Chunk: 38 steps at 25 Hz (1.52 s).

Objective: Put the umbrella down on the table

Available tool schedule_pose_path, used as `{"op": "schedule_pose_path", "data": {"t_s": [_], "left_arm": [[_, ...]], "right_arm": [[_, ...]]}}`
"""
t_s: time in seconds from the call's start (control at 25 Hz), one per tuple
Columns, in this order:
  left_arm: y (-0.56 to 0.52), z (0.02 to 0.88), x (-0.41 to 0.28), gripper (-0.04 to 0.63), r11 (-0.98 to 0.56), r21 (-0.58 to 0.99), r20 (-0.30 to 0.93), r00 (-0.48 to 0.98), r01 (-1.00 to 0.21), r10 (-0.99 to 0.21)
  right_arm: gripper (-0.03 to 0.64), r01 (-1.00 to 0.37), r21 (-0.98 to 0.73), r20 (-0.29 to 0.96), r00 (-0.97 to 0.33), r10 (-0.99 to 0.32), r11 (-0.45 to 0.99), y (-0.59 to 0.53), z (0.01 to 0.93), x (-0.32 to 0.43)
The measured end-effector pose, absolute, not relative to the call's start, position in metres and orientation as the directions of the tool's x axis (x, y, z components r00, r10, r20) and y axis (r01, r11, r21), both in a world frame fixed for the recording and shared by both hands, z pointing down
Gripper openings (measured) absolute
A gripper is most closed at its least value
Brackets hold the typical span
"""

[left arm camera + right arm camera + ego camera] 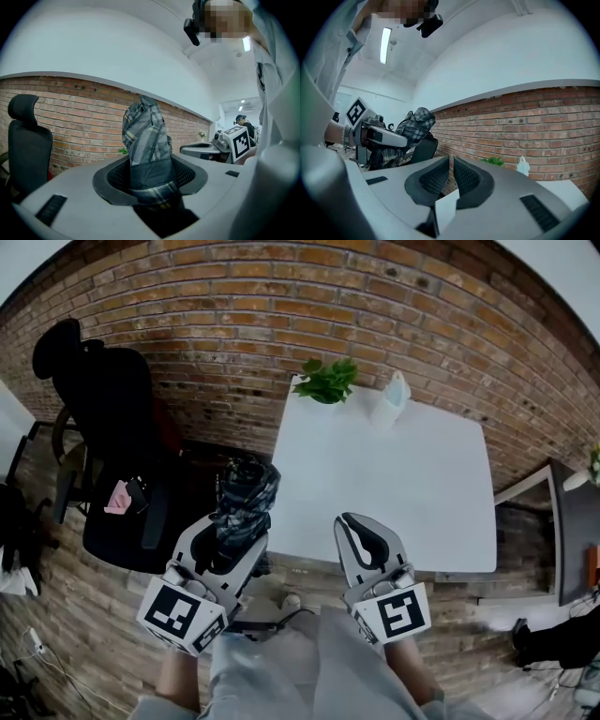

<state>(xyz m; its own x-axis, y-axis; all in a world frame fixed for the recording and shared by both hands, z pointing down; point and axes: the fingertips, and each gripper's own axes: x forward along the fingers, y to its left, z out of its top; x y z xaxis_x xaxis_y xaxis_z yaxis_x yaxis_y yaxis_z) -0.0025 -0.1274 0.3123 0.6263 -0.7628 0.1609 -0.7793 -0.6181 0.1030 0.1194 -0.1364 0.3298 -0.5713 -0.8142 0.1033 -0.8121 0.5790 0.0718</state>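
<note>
Left tool (236, 538) grips umbrella (246, 491) beside table (412, 474) edge; right tool (352, 524) closed, at near edge.

The white table (403, 493) bears a leafy green plant (327, 381) and a pale container (391, 399) (both at its far edge).

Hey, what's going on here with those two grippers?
A person holds a gripper in each hand. The left gripper is clamped on a folded plaid umbrella, held upright beside the near left corner of the table, not yet put down. The right gripper is shut and empty at the table's front edge.
</note>
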Motion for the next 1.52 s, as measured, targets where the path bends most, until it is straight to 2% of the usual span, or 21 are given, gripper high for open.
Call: {"op": "schedule_pose_path", "data": {"t_s": [0.16,0.48,0.72,1.04,1.52], "left_arm": [[-0.13,0.309,-0.005,0.229,-0.62,0.094,0.162,0.626,-0.779,-0.763],[-0.142,0.31,-0.009,0.229,-0.64,0.101,0.168,0.647,-0.761,-0.743],[-0.157,0.312,-0.008,0.229,-0.662,0.108,0.182,0.669,-0.742,-0.72],[-0.182,0.325,0.001,0.229,-0.681,0.109,0.221,0.685,-0.724,-0.694],[-0.228,0.397,0.027,0.229,-0.67,0.175,0.398,0.674,-0.722,-0.622]], "right_arm": [[0.057,-0.82,0.071,0.063,-0.564,-0.823,0.567,-0.141,0.321,0.118],[0.057,-0.834,0.074,0.097,-0.54,-0.836,0.547,-0.145,0.323,0.114],[0.057,-0.857,0.072,0.047,-0.509,-0.86,0.511,-0.159,0.314,0.113],[0.057,-0.866,0.071,0.093,-0.489,-0.868,0.495,-0.172,0.325,0.116],[0.057,-0.878,0.045,0.156,-0.465,-0.871,0.476,-0.188,0.349,0.121]]}}
